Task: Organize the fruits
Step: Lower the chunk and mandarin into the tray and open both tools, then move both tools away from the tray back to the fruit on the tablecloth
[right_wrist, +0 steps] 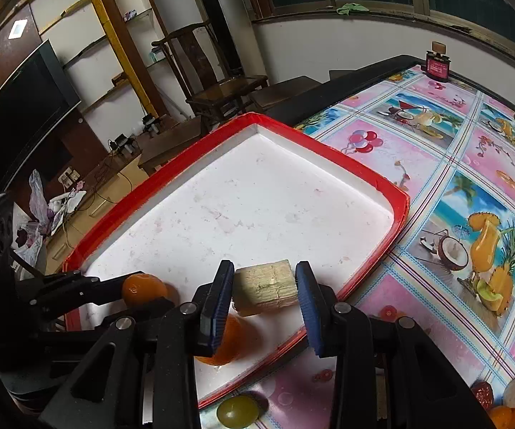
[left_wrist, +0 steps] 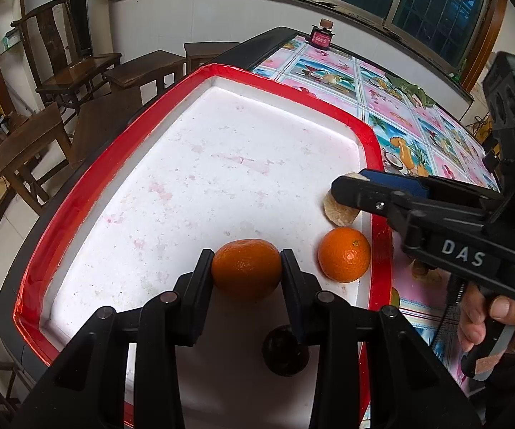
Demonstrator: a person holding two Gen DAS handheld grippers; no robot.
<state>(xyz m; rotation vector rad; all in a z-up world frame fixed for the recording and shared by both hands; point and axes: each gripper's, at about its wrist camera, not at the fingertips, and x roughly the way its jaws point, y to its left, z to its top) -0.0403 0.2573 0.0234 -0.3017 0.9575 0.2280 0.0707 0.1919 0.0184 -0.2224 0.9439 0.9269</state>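
The left hand-held gripper (left_wrist: 246, 268) pinches a firm, smooth orange (left_wrist: 246, 268) across its middle; the right hand-held gripper (right_wrist: 264, 287) clamps a pale, probably fibrous chunk (right_wrist: 264, 287) by its flat ends.

Only thing I can actually read is "DAS" in pale letters on the black body of my right gripper (left_wrist: 343, 189). The red jar (right_wrist: 437, 67) at the table's far end has a label, but it's too small for me.

Glossy red-rimmed foam tray (left_wrist: 372, 143) on shiny patterned tablecloth (right_wrist: 436, 164).
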